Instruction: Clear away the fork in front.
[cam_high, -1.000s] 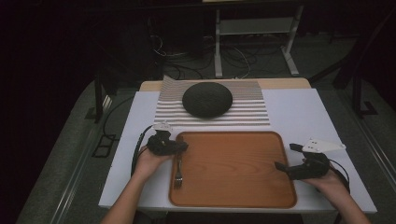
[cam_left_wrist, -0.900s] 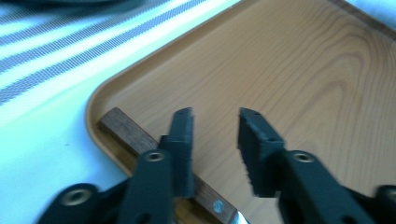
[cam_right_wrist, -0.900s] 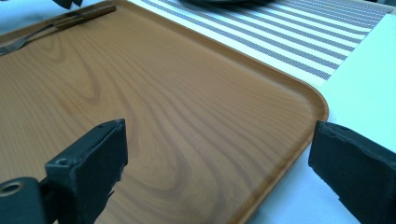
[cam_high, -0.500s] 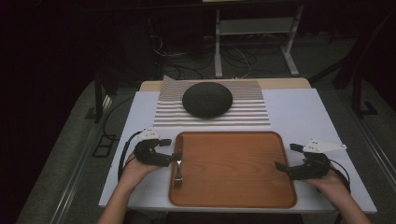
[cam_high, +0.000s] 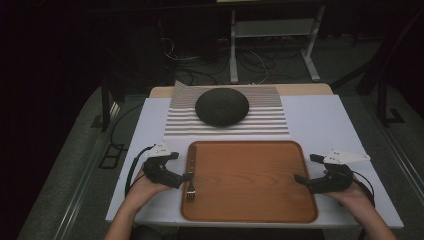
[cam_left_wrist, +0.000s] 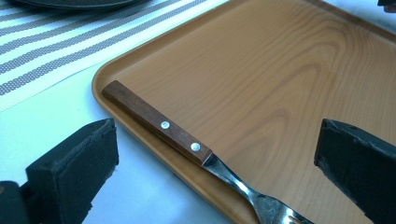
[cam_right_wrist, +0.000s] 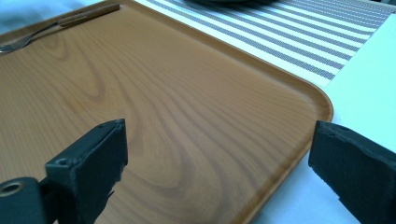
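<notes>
Resting along the left edge of one wooden tray (cam_high: 250, 180), a single fork (cam_left_wrist: 187, 142) shows a dark riveted wood handle and steel tines. Your left gripper (cam_high: 182, 176), jaws just opened wide, holds nothing beside it. Your right gripper (cam_high: 300, 179) stands open and empty at the tray's right edge.

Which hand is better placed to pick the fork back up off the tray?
Left. The left gripper sits open right beside the fork on the tray's left edge; its jaws have just been opening, nothing between them. The right gripper is across the tray.
</notes>
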